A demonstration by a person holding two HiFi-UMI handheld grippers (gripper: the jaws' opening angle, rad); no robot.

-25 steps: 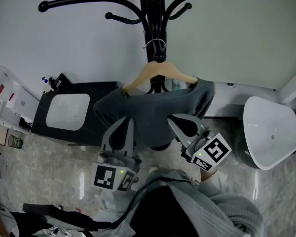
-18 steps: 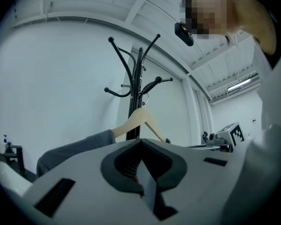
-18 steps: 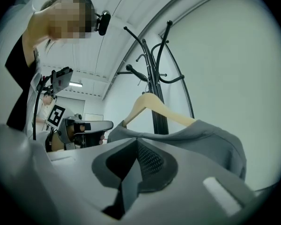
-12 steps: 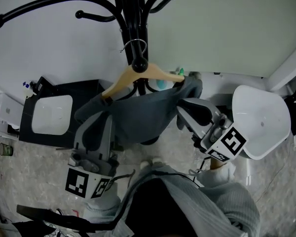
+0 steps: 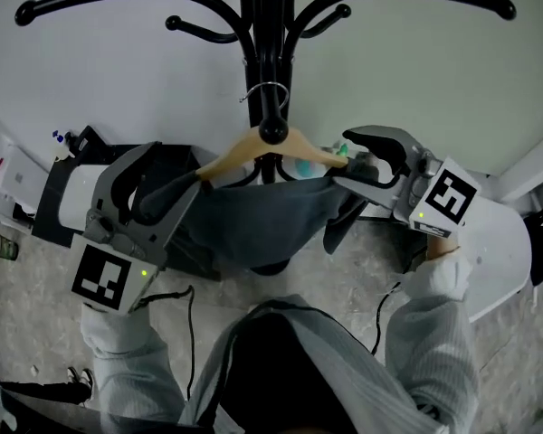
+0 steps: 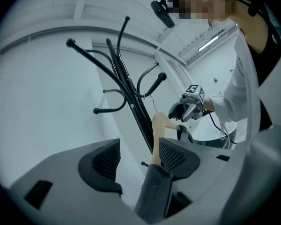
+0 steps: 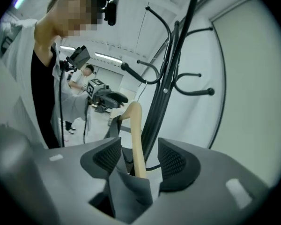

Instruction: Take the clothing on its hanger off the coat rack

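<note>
Probably a lab or studio: bare white walls (image 5: 118,70), ceiling strip lights (image 6: 215,38), speckled floor (image 5: 36,333).

You have the wooden hanger (image 5: 240,152) hung by its wire hook (image 5: 264,93) on a near-facing peg of the black coat rack (image 5: 268,52), centre far. The grey garment (image 5: 262,220) drapes over both hanger arms and sags between them.

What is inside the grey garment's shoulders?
The wooden hanger: its middle and upper arms show above the grey garment; the arm tips are covered by cloth.
</note>
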